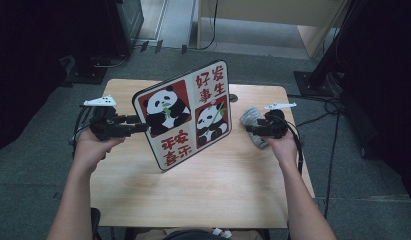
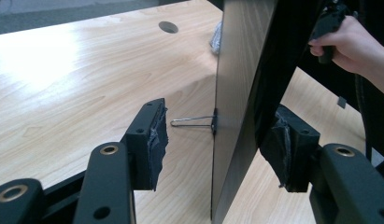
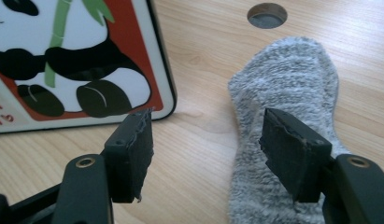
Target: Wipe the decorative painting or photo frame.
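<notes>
A board with panda pictures and red characters (image 1: 183,115) stands tilted on its lower edge on the wooden table (image 1: 203,195). My left gripper (image 1: 140,122) is at its left edge, open, with the board's edge (image 2: 236,93) between the jaws. One pad stays clear of the plain back and the other sits close to the printed face. A wire loop (image 2: 192,122) sticks out of the back. My right gripper (image 1: 249,129) is open, low over a grey sock (image 1: 253,119) lying right of the board. In the right gripper view the sock (image 3: 283,93) lies under one jaw, and the board's corner (image 3: 63,56) is at upper left.
A round cable hole (image 1: 233,98) is in the table behind the board and sock. The other hand (image 2: 348,42) shows beyond the board. Dark stands and cables sit on the grey floor around the table. Bare wood fills the table's near half.
</notes>
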A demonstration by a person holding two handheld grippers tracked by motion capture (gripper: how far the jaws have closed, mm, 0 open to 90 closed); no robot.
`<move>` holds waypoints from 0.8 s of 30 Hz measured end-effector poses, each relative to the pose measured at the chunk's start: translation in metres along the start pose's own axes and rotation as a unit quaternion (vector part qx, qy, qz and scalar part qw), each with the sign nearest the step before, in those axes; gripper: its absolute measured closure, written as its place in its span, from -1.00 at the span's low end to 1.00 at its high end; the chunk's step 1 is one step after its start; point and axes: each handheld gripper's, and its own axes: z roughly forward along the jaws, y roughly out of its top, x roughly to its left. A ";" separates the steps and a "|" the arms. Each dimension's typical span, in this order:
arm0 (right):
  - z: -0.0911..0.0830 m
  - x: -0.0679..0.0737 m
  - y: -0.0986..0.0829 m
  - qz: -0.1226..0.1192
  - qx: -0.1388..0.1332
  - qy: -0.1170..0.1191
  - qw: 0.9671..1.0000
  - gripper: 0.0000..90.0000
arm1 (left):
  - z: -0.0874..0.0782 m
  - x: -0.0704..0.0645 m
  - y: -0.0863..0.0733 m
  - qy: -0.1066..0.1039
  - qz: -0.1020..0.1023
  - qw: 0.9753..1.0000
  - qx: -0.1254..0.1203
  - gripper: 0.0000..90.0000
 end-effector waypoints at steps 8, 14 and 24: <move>-0.008 0.011 -0.004 -0.017 -0.006 0.002 1.000 -0.22 | -0.001 0.003 -0.002 0.005 -0.007 1.000 -0.007 -0.03; -0.013 0.016 -0.009 -0.018 -0.004 0.006 1.000 -0.22 | 0.001 0.007 -0.004 0.005 -0.011 1.000 -0.012 -0.06; -0.015 0.020 -0.014 -0.026 0.003 0.008 1.000 -0.22 | 0.002 0.010 -0.006 0.021 -0.019 0.999 -0.017 -0.06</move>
